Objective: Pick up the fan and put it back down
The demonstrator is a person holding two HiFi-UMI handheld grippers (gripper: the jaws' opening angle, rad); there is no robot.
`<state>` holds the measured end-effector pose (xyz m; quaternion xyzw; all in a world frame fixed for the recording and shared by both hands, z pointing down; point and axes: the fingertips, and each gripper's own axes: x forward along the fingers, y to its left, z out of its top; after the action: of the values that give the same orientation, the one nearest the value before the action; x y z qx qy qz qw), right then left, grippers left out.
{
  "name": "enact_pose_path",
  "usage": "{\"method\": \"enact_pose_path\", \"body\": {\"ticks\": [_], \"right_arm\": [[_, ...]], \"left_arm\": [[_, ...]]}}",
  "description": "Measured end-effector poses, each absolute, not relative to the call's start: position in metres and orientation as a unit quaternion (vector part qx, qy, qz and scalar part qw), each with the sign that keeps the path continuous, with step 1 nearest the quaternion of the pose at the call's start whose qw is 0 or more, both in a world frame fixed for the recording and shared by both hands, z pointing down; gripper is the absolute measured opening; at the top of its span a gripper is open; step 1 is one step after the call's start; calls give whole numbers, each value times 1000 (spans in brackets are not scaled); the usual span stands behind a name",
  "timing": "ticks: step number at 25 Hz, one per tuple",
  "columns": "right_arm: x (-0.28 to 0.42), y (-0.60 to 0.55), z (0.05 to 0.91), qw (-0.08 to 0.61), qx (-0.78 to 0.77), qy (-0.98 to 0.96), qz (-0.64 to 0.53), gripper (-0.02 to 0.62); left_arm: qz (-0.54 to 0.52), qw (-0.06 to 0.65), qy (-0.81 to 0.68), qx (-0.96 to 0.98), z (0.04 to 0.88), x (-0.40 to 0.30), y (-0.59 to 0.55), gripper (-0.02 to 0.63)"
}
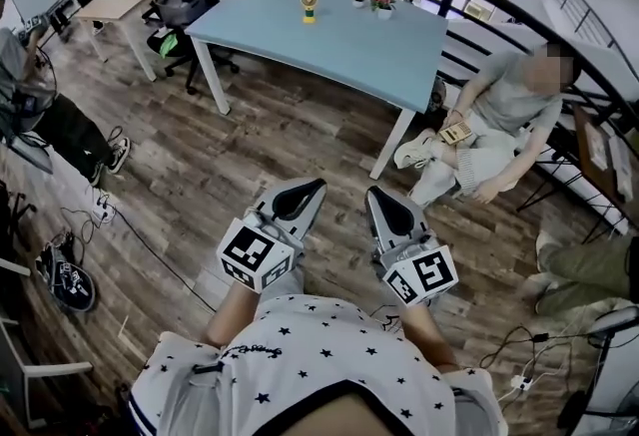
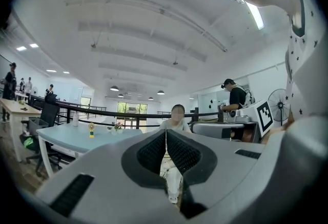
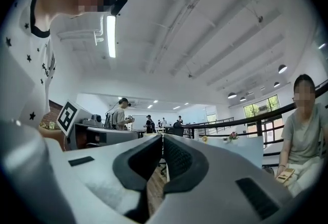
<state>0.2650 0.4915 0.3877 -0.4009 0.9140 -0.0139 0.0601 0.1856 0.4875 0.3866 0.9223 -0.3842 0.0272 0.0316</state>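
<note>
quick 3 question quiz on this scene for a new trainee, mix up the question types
1. True or false: the yellow fan stands on the blue table.
2. The left tool is: A) open, B) shut and empty, C) shut on the fan.
3. Fill in: in the head view, the seated person is to the ___ of the table.
Key: 1 true; 2 B; 3 right.
</note>
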Motion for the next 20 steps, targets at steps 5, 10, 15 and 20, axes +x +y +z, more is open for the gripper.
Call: {"method": "enact_pose_path", "body": {"ticks": [5,10,15,20], "right_arm": [[241,454,385,49,-406,912,-14,3],[213,421,391,32,-397,917,-12,16],[180,393,393,18,-383,923,-20,45],[146,358,392,17,-383,923,-25,81]], "left_arm": [[32,17,-388,921,382,161,454,29],[24,30,-398,916,387,132,424,29],[11,56,-415,908,390,94,401,29],[20,49,-432,900,388,56,368,29]]}}
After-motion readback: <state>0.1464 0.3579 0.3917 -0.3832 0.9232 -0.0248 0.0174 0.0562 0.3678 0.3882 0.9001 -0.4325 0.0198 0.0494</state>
